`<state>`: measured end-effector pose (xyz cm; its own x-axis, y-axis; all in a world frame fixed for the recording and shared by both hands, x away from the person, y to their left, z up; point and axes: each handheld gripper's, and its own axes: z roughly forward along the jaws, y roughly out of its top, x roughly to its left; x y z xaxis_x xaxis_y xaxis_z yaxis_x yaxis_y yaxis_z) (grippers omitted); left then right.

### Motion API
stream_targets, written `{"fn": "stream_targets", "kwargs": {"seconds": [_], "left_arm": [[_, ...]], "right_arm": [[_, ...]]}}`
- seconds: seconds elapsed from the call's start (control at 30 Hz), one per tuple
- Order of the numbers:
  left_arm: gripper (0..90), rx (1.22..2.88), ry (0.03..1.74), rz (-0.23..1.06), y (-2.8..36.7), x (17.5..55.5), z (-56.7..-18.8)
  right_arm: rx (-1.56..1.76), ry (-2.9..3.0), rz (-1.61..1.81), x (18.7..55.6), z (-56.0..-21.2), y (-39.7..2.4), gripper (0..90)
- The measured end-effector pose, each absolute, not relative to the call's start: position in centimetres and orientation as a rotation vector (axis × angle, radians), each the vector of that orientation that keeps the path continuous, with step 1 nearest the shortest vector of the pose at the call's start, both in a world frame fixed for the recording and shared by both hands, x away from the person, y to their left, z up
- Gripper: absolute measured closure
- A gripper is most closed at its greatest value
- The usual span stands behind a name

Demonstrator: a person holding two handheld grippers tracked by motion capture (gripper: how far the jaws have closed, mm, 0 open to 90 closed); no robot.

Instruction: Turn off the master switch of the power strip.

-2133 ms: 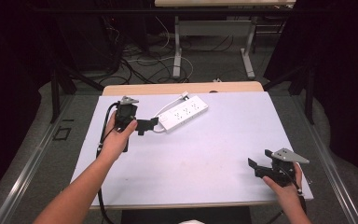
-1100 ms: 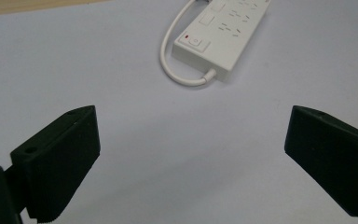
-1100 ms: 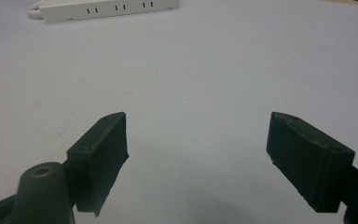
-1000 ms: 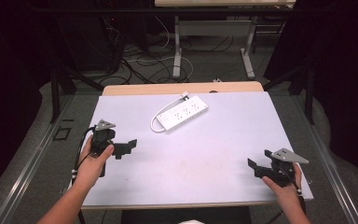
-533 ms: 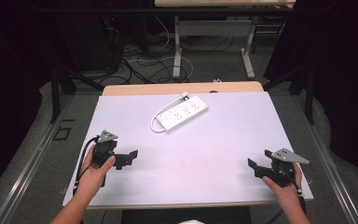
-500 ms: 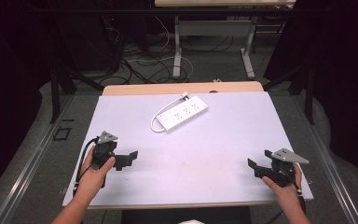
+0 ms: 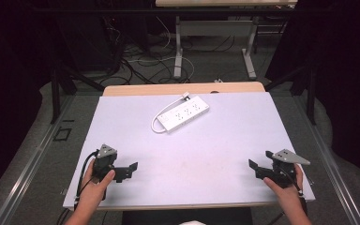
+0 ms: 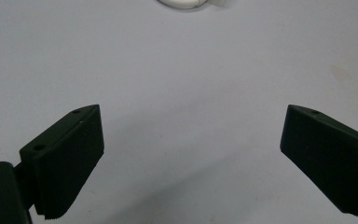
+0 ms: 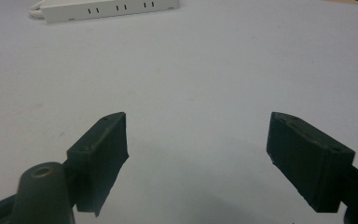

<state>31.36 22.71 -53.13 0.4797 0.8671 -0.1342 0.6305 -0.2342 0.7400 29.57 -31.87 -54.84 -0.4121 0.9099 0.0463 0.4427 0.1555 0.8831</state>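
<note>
White power strip [image 7: 183,114], one; two claws [image 7: 130,169] [image 7: 254,168], both spread wide.

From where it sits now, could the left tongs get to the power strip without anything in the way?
Probably yes. The left tongs are open and hold nothing, and only bare table lies between them and the power strip at the far side.

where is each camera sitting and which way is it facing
High view: above the person's side, looking forward and down at the table; shows both hands, left gripper, right gripper.
Left gripper view: on the left gripper, looking along its open jaws.
Right gripper view: on the right gripper, jaws open.
All three share the power strip.
</note>
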Motion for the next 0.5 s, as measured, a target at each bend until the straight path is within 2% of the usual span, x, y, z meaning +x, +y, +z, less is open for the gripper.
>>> {"fn": "stream_targets", "kwargs": {"seconds": [0.5], "left_arm": [[6.3, 1.893, 1.268, 0.403, 23.3, 30.5, -54.6]], "right_arm": [[1.27, 1.934, 1.207, 29.7, -55.0, -31.8, 20.1]]}}
